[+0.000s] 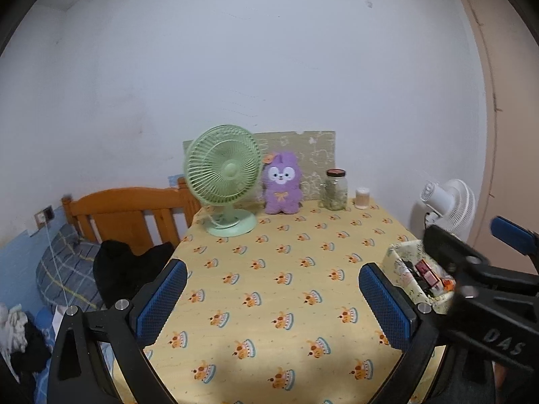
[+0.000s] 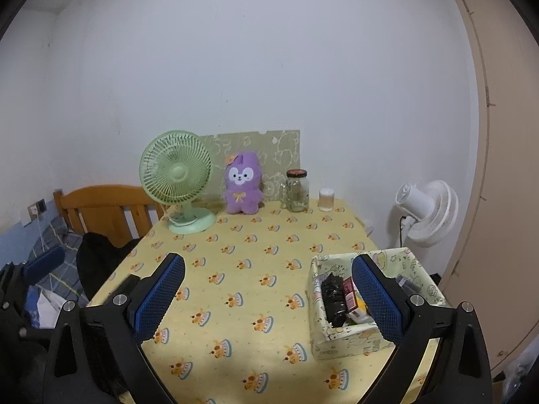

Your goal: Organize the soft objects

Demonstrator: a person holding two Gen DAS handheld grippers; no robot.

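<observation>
A purple plush toy (image 2: 243, 184) sits upright at the far edge of a table (image 2: 256, 235) covered in a yellow patterned cloth, leaning near the wall. A green desk fan (image 2: 177, 176) stands just to its left, and a glass jar (image 2: 297, 190) to its right. Both grippers hover over the near edge, well apart from the toy, which lies straight ahead and far. The left gripper (image 1: 273, 303) has its blue pads spread wide and holds nothing. The right gripper (image 2: 267, 298) is likewise spread and empty. Neither looks clearly nearer to the toy; the right one sits beside a patterned fabric box (image 2: 353, 340) at the near right. The box holds a black object and small packets, though what they are is hard to tell.
</observation>
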